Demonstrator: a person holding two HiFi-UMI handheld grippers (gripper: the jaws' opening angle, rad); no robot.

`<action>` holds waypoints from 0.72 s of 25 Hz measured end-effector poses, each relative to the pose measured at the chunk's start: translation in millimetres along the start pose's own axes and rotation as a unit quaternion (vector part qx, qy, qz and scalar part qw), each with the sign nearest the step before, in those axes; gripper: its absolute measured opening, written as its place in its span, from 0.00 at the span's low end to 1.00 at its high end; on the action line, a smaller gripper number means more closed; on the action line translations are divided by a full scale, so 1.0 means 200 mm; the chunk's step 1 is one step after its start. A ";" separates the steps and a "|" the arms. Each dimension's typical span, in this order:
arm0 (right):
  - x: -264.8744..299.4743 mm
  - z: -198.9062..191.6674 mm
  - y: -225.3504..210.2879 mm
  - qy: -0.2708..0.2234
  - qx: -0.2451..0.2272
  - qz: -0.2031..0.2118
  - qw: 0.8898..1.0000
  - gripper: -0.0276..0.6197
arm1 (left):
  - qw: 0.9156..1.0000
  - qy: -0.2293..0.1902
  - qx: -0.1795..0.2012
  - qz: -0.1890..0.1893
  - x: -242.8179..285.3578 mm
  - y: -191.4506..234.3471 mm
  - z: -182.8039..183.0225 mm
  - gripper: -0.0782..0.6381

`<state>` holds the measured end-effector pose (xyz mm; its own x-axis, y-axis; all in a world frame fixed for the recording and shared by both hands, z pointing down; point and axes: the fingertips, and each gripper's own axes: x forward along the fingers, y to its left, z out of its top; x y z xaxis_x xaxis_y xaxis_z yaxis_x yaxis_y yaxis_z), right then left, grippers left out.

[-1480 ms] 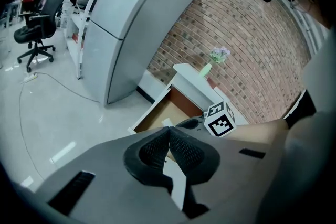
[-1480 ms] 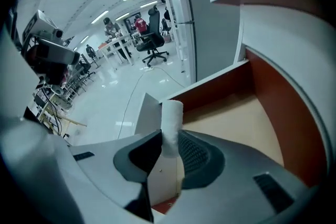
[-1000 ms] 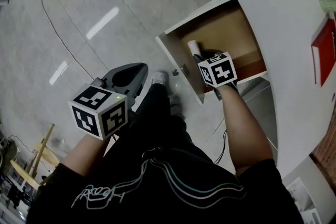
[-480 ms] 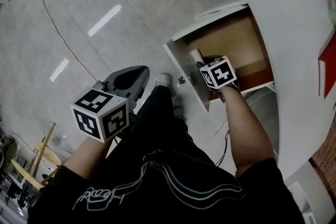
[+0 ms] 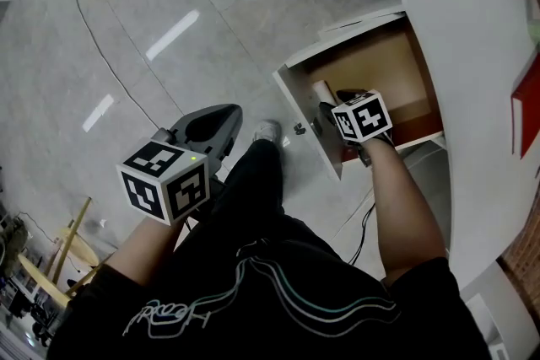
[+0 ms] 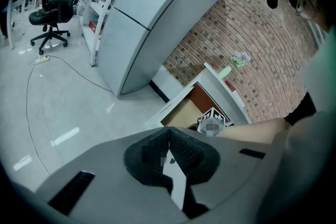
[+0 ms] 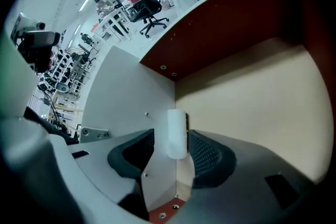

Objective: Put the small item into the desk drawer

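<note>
**White cylindrical item in the open drawer, between my opening right tongs**
The small item [image 7: 177, 134] is inside the desk drawer [image 7: 252, 97], between the pads of my right tongs [image 7: 172, 150]. These tongs are opening. A clear gap shows between the item and the pad at frame left, while the pad at frame right is just beside it. In the head view the drawer is at upper right, under the white tabletop [image 5: 481, 55]. My left tongs [image 6: 168, 139] are closed on nothing, above the floor [image 5: 126, 29] at lower left.

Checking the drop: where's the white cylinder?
In the right gripper view, the white cylinder is between the right gripper's opening jaws, inside the open drawer near its front panel.
</note>
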<state>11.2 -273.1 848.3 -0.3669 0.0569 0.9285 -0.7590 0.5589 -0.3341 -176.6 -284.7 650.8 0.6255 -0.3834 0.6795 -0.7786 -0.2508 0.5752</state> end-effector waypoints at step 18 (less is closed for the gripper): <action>-1.37 -0.02 0.62 -0.309 0.058 0.021 0.949 0.27 | 0.991 -0.059 0.093 -0.071 -0.53 -0.79 -0.08 0.14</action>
<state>19.1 -216.3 553.5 -0.6160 -0.4396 0.6537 -0.7780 0.4695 -0.4174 -118.6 -190.6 495.8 0.7280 -0.4315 0.5327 -0.6855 -0.4653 0.5599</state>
